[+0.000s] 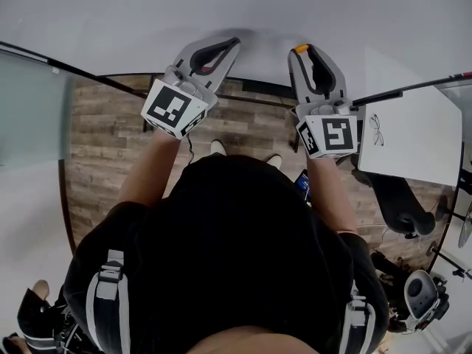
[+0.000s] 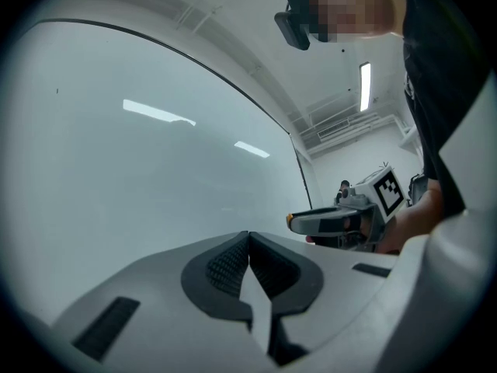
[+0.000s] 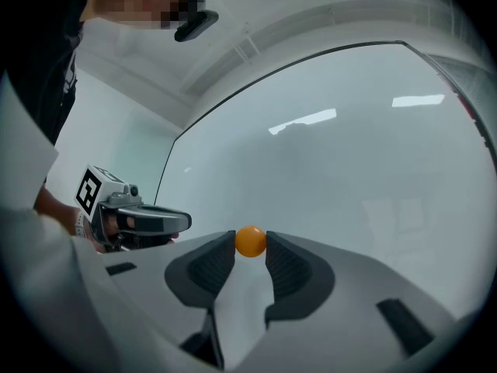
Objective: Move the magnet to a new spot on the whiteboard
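The only print on show is the black-and-white square pattern on each marker cube (image 1: 171, 109), one at centre left and one at centre right of the head view. A small dark scribble sits on a white panel (image 1: 413, 142) at the right edge, too small to read.

The magnet (image 3: 250, 241) is a small orange ball. In the right gripper view it sits at frame centre, pinched at the very tips of the right gripper (image 3: 250, 243), one dark ribbed pad pressed to each side. The pale whiteboard (image 3: 349, 162) fills the frame behind it. In the head view the magnet shows as an orange dot at the tip of that gripper, at upper centre, close against the whiteboard. Whether it touches the surface cannot be told.

The left gripper (image 2: 248, 238) has its fingers clenched together with nothing between them. It points at the same whiteboard just beside the right gripper, to that gripper's left in the head view. Wood flooring (image 1: 110, 146) shows below the hands.
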The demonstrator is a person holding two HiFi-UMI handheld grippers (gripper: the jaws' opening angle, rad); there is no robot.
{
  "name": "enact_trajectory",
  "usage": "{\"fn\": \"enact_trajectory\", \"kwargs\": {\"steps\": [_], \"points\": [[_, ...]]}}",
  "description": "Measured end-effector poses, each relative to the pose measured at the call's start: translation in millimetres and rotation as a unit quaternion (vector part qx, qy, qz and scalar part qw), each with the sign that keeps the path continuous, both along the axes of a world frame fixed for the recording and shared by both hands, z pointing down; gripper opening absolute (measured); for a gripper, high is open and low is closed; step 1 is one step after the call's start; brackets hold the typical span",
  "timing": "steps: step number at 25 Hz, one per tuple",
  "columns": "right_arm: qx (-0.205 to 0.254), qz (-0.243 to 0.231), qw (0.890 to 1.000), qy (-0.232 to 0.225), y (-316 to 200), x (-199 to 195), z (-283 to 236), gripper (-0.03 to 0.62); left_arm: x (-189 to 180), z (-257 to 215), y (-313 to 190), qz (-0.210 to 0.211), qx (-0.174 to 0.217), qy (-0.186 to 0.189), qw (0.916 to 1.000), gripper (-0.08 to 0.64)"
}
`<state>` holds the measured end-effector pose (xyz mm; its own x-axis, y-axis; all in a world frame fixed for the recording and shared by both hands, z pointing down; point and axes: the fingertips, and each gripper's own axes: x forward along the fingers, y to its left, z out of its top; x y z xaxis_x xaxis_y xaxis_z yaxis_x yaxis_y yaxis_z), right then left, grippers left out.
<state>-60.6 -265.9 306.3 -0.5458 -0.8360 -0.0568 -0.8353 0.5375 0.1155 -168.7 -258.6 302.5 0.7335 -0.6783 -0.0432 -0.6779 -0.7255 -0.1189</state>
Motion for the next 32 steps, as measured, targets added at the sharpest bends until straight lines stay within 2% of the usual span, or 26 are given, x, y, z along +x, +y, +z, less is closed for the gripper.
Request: {"fn": "enact_trajectory", "kwargs": {"steps": [6,11,23,32], "points": [[-0.009,0.023,1.000,0.015,-16,-32,8,0.121,-34,3,-13,-0.006,-0.002,0.004,1.0000,0.005],[-0.013,0.051,0.999,0.014,-33,-47,13,0.121,-49,13,-25,-0.006,-0.014,0.016,0.9998,0.005],[0.000,0.137,0.990,0.021,-60,-52,10,0.121,-50,15,-42,0.021,-0.012,0.028,0.9993,0.005],[0.020,0.186,0.981,0.051,-63,-52,11,0.123,-49,14,-49,0.041,-0.010,0.031,0.9986,0.005]]}}
